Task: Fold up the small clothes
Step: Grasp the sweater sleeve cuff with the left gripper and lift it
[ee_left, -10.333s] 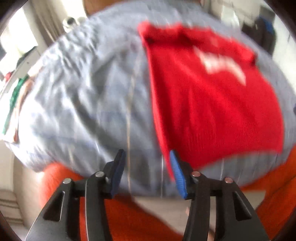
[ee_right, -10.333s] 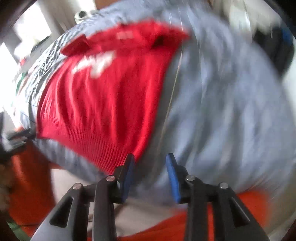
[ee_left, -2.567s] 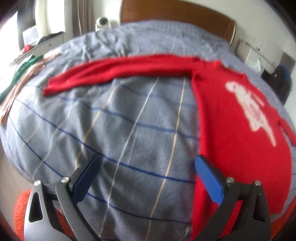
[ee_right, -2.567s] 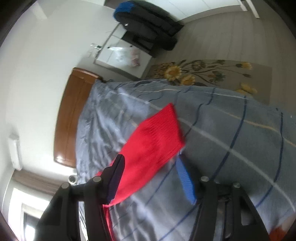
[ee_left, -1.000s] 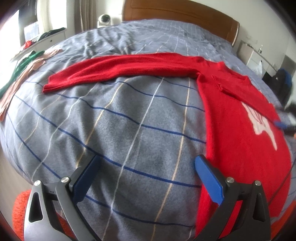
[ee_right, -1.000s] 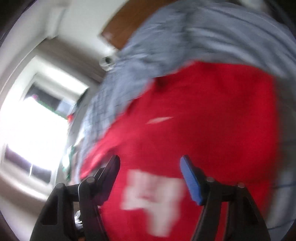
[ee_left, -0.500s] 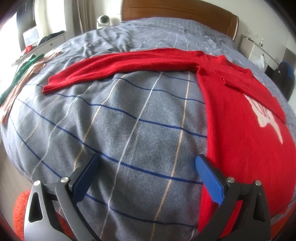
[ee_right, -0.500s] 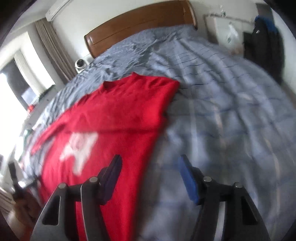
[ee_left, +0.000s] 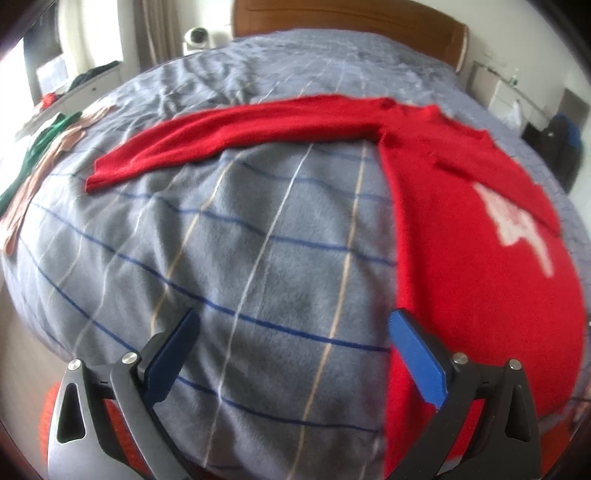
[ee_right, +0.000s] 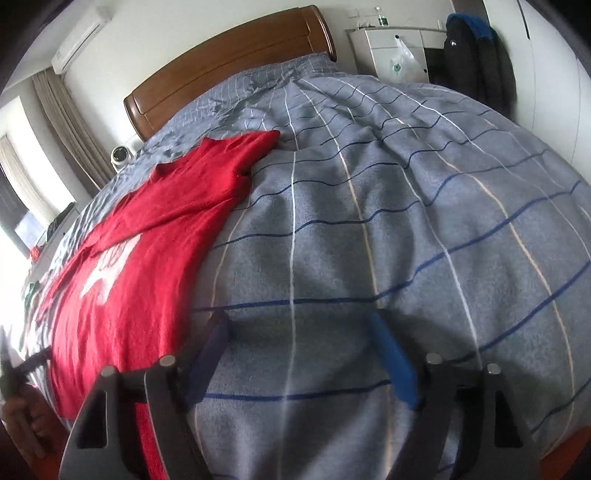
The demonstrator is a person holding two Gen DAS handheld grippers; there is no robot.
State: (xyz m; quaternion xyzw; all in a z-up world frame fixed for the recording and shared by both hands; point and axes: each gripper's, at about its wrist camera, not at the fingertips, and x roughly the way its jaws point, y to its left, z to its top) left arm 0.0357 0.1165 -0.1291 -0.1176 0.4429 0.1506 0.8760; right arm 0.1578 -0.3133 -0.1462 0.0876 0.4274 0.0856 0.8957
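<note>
Left wrist view: bed with grey checked blanket (ee_left: 258,240) and wooden headboard (ee_left: 351,22). Red sweater (ee_left: 480,258) lies flat on the blanket, one sleeve (ee_left: 229,136) stretched out sideways, white print on the chest. Left claw (ee_left: 291,350) released, jaws wide apart, empty, above bare blanket just beside the sweater's side edge. Green and pink clothes (ee_left: 44,144) lie at the blanket's far left edge; only this view shows them clearly. Right wrist view alone shows an air conditioner (ee_right: 79,38), curtains (ee_right: 62,125), a white cabinet (ee_right: 395,55) and a dark jacket (ee_right: 476,70). Right claw (ee_right: 303,354) released, empty, over blanket beside the sweater
</note>
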